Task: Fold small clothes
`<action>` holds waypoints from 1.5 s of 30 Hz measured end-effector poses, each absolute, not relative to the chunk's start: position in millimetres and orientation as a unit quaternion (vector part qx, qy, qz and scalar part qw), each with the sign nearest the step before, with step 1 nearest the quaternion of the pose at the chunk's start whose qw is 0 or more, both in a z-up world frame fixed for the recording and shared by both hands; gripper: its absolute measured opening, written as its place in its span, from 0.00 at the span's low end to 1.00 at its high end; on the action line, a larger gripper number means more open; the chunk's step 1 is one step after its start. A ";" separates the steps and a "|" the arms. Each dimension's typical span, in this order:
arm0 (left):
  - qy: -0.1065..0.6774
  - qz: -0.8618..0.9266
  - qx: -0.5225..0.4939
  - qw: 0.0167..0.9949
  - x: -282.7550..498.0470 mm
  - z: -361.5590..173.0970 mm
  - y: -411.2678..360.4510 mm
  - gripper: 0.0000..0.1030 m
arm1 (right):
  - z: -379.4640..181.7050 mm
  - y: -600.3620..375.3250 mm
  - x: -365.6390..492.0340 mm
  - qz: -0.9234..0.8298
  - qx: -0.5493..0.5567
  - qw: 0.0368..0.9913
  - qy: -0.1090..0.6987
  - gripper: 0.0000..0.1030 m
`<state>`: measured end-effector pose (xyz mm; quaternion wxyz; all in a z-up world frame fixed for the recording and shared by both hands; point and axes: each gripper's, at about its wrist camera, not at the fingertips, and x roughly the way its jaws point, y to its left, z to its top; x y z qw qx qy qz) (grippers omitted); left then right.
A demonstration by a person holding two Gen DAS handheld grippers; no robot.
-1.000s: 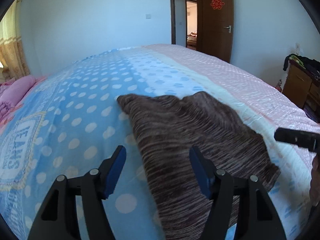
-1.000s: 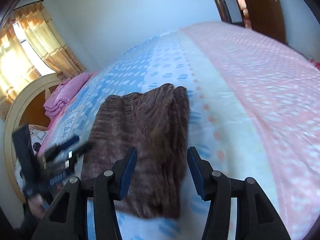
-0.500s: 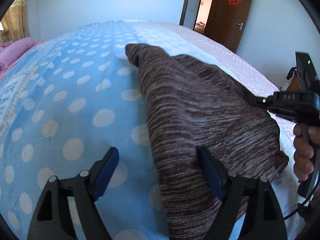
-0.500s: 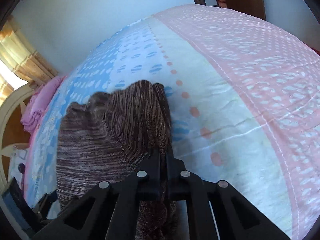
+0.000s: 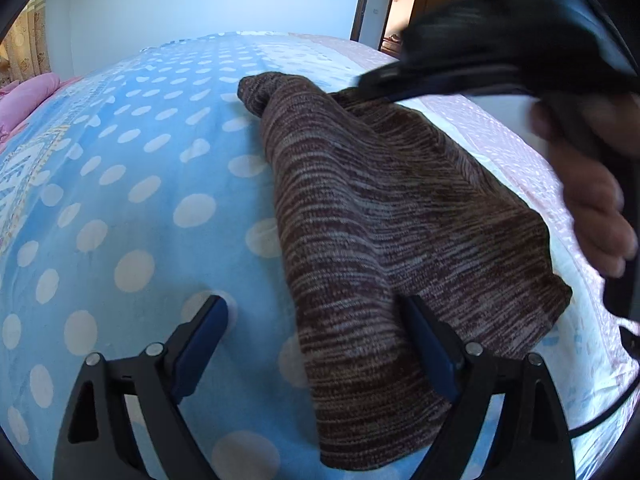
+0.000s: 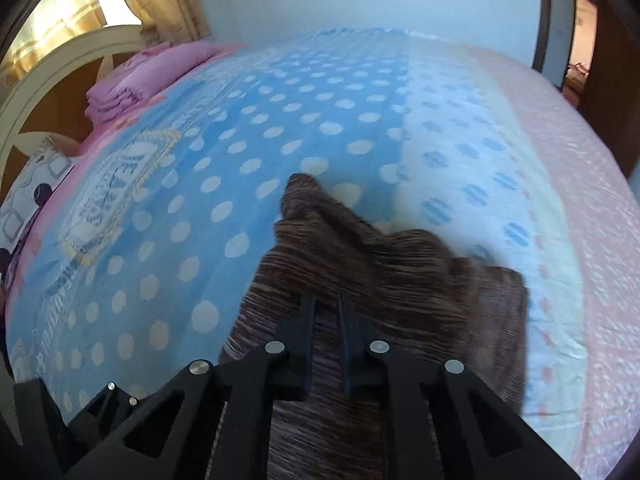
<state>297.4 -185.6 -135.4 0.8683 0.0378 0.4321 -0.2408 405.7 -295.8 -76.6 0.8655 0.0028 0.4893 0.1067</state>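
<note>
Brown-and-white striped knit garment [image 5: 384, 216]: partly folded, lies diagonally from upper centre to lower right of the left wrist frame on the bed; one edge raised.

Left hand-held gripper [image 5: 316, 332] gapes over brown knit garment [image 5: 384, 216] on bed [image 5: 120, 168].

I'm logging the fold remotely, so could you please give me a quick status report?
Left gripper open, straddling the brown knit garment edge. Right gripper shut on the garment, lifting a fold. Bedspread around it unobstructed.
</note>
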 end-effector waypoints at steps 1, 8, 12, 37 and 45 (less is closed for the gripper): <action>0.432 -0.242 0.035 0.868 295.7 -135.3 -184.7 0.89 | -85.0 -285.9 413.4 0.105 -0.005 0.861 0.499 0.07; 0.429 -0.257 0.024 0.865 287.4 -134.3 -181.2 0.90 | -110.3 -277.0 446.1 0.096 0.015 0.860 0.501 0.06; 0.429 -0.262 0.020 0.864 285.3 -134.0 -180.7 0.91 | -83.5 -295.6 437.5 0.117 0.049 0.876 0.465 0.11; 0.427 -0.270 0.009 0.863 288.0 -133.9 -176.2 0.96 | -110.9 -408.8 312.4 0.066 0.101 0.866 0.485 0.17; 0.411 -0.254 -0.073 0.873 290.4 -131.6 -143.4 0.96 | -79.8 -405.8 251.5 0.086 0.104 0.895 0.424 0.20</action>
